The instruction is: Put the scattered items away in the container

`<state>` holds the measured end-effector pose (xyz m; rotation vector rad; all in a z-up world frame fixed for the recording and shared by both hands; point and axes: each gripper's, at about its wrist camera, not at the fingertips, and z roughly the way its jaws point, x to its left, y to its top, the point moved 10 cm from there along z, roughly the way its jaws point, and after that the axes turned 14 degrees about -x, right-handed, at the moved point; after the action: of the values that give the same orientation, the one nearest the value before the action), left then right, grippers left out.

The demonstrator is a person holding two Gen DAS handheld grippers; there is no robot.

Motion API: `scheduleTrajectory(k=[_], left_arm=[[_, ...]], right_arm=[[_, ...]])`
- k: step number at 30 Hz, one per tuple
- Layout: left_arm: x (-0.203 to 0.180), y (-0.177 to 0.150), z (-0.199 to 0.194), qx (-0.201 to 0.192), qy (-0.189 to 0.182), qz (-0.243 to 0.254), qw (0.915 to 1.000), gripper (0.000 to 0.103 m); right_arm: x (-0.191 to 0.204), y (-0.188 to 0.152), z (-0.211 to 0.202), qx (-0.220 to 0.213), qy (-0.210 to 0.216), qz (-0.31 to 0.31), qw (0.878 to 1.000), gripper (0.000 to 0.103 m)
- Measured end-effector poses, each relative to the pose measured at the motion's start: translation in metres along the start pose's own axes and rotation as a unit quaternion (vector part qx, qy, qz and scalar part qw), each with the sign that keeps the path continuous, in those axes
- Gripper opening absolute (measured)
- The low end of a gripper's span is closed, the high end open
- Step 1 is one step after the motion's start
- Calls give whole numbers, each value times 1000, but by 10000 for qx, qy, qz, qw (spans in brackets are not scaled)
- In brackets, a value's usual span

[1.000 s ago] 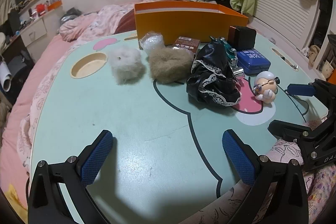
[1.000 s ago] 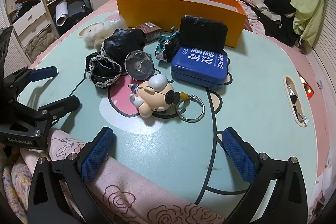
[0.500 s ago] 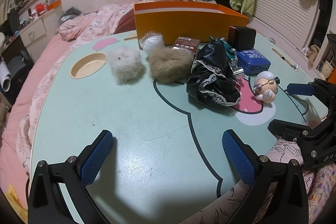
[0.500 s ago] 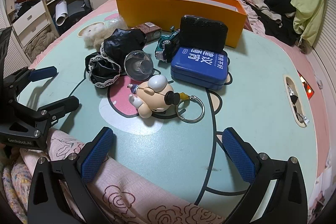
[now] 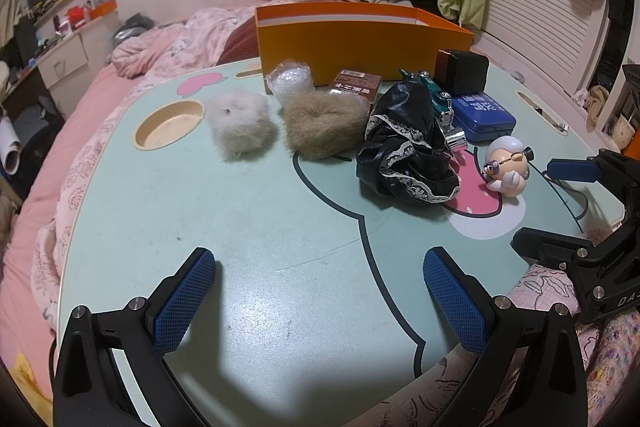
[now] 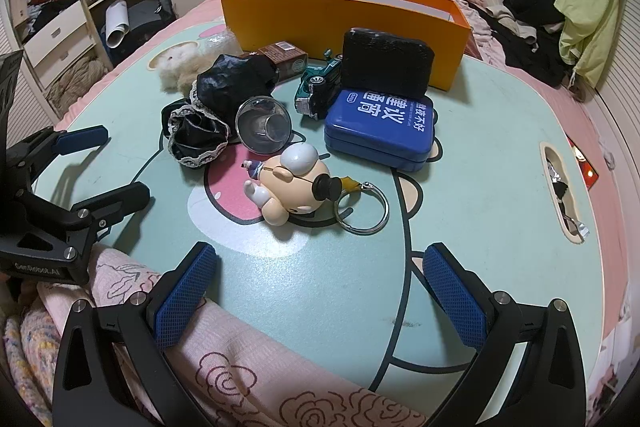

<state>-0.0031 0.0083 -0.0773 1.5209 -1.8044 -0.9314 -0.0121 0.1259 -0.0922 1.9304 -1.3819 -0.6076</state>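
**Waiting at the table edge, nothing picked up**

Standing at the upper centre of both views, the orange container [image 5: 360,39] sat at the far edge of the mint-green table [image 5: 240,227], its inside not visible. The scattered items lay in front of it, in the same places as a second before; neither gripper had shifted.

The blue tin [image 6: 380,127] carried white Chinese characters on its lid, seen upside down in the right wrist view, with a black pouch [image 6: 386,67] leaning against it and a green toy truck [image 6: 318,87] beside them. A small brown box [image 5: 356,87] bore print too small to read.

The right wrist view alone showed the clear glass cup [image 6: 264,129] lying on its side against the black lace cloth [image 6: 208,115], and the figurine keychain [image 6: 292,187] with its metal ring. The left wrist view alone showed clearly the white fluffy ball [image 5: 240,127], the brown fluffy ball [image 5: 324,125] and a clear plastic wrap bundle [image 5: 290,83].

The left gripper [image 5: 318,291] hung wide apart over bare table, holding nothing. The right gripper [image 6: 318,291] was equally wide and empty, above a pink floral blanket [image 6: 240,367] at the lower edge.
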Motion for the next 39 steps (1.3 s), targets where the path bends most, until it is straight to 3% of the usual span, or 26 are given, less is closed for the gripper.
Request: scheduleTrajectory(k=[27, 32, 39], left_arm=[[1, 1, 0, 1, -10, -5, 10000, 103], [1, 1, 1, 1, -12, -4, 10000, 103], [1, 1, 1, 1, -13, -6, 10000, 103]], right_arm=[[-2, 2, -2, -101, 52, 36, 9999, 103], [-11, 13, -11, -453, 479, 526, 9964, 94], [0, 32, 9, -407, 310, 67, 9987, 86]])
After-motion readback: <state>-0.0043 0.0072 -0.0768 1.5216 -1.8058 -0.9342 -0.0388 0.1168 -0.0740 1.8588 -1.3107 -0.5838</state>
